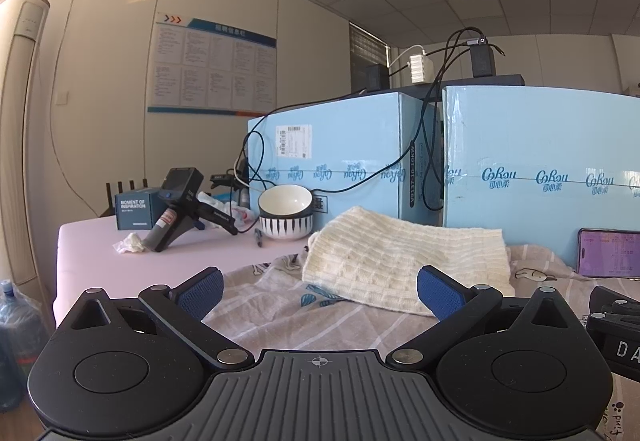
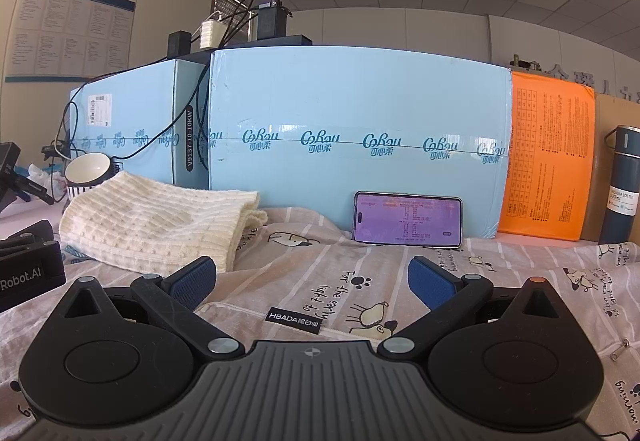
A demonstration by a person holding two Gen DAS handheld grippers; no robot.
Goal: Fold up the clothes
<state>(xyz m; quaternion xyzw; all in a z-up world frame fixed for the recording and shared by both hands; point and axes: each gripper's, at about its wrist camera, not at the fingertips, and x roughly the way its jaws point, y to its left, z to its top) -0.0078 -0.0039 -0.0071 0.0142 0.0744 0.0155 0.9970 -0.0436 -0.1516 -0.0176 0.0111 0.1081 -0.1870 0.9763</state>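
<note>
On the near part of the worktop I see a beige-grey printed cotton garment with white stripes and small cartoon dogs (image 2: 320,281), spread flat and a little wrinkled. My left hand-held gripper (image 1: 320,291) hangs low over it with its blue-padded fingers (image 1: 440,291) spread wide, holding nothing. My right hand-held gripper (image 2: 312,281) is spread in the same way, just above a small black label with white letters (image 2: 293,317) sewn on this garment; its fingertips (image 2: 194,281) pinch nothing.

Farther and to the left lies a cream-white ribbed knit garment, folded into a thick rectangle (image 1: 404,261). It rests partly on the printed garment, and its far edge is close to the light blue cardboard boxes (image 2: 360,129) that stand along the far side. A smartphone with a lit purple screen (image 2: 408,219) leans in landscape position against the right blue box. To the right of this box stand an orange printed carton (image 2: 548,157) and a dark blue-grey vacuum bottle (image 2: 622,185).

At the far left, on the pale pink surface of the worktop (image 1: 92,245), there are two stacked ceramic bowls, white inside with black stripes outside (image 1: 285,217), a black handheld device on a stand (image 1: 180,201), a small dark blue box (image 1: 136,211) and a crumpled white tissue (image 1: 129,243). Black cables (image 1: 432,129) hang down between the two blue boxes.
</note>
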